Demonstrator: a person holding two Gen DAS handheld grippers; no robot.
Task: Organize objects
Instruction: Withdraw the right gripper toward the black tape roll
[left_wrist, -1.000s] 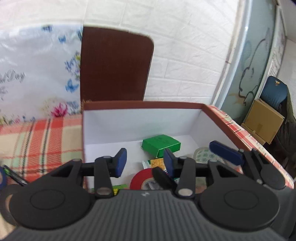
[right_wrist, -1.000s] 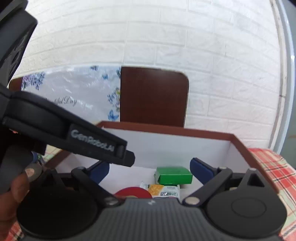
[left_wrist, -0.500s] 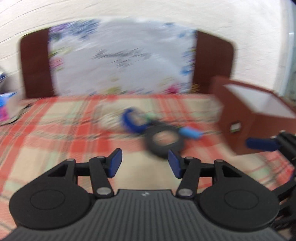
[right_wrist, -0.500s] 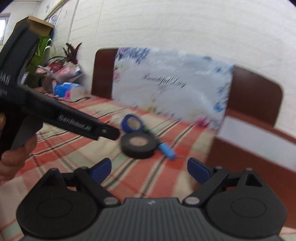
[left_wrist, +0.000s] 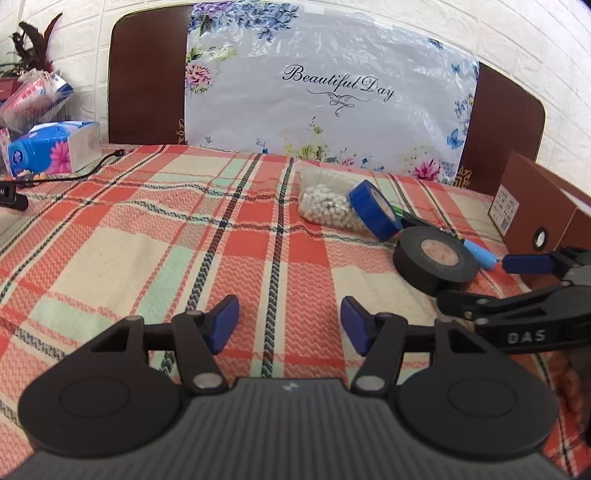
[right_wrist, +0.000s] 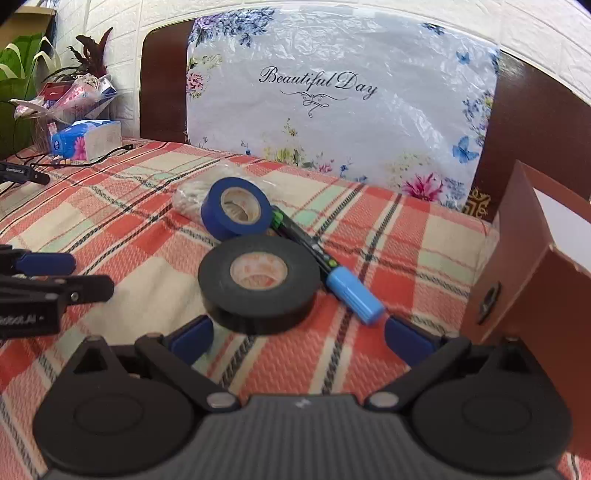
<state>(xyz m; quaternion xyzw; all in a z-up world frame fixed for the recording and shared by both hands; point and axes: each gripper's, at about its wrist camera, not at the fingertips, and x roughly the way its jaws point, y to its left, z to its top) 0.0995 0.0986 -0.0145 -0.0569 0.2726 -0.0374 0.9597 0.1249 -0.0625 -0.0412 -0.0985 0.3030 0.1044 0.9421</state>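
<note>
A black tape roll (right_wrist: 258, 282) lies flat on the plaid cloth just ahead of my open, empty right gripper (right_wrist: 299, 338). Behind it are a blue tape roll (right_wrist: 236, 208) on its edge, a marker with a light blue cap (right_wrist: 352, 291) and a clear bag of white beads (left_wrist: 327, 201). The brown box (right_wrist: 524, 266) with a white inside stands at the right. My left gripper (left_wrist: 290, 325) is open and empty over bare cloth, left of the black roll (left_wrist: 434, 260). The right gripper also shows in the left wrist view (left_wrist: 528, 264).
A headboard with a floral "Beautiful Day" plastic sheet (left_wrist: 328, 92) stands behind the cloth. A blue tissue pack (left_wrist: 51, 147), a black cable (left_wrist: 85, 171) and plants (right_wrist: 22, 81) are at the far left.
Both grippers have swung left, away from above the brown box's inside, and now face the tape rolls on the cloth. Both stay open and empty.
</note>
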